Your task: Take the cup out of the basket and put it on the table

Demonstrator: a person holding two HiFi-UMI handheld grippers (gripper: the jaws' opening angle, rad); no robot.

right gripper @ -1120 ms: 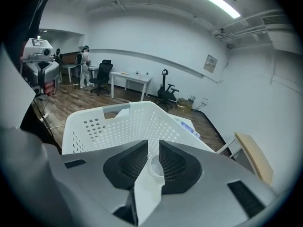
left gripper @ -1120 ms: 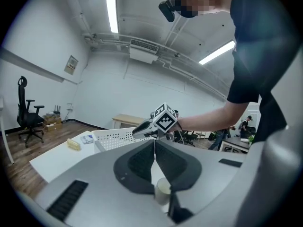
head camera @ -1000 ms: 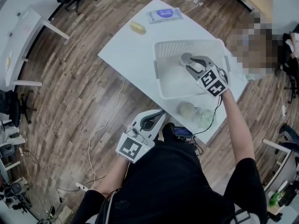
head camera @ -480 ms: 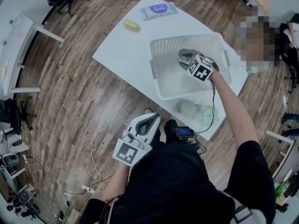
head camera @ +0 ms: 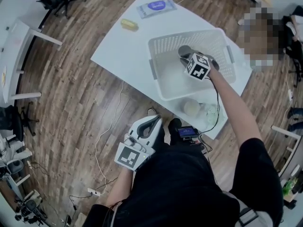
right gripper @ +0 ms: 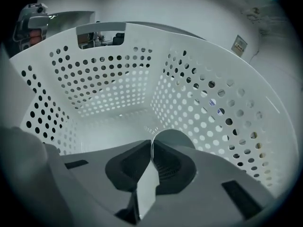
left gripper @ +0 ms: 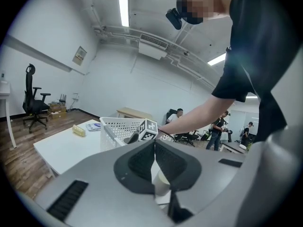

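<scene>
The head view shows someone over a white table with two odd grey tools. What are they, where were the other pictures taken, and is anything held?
No robot: a person holds a two-jaw claw in each hand, each with a marker cube and a camera. The head view looks down from a camera on the person's head; the other two look along each claw's jaws. On the white table stand a perforated basket, a yellow object and a flat packet. The right claw reaches into the basket; its jaws have just been closing and now pinch the rim of the grey cup. The left claw is shut and empty, away from the table.
</scene>
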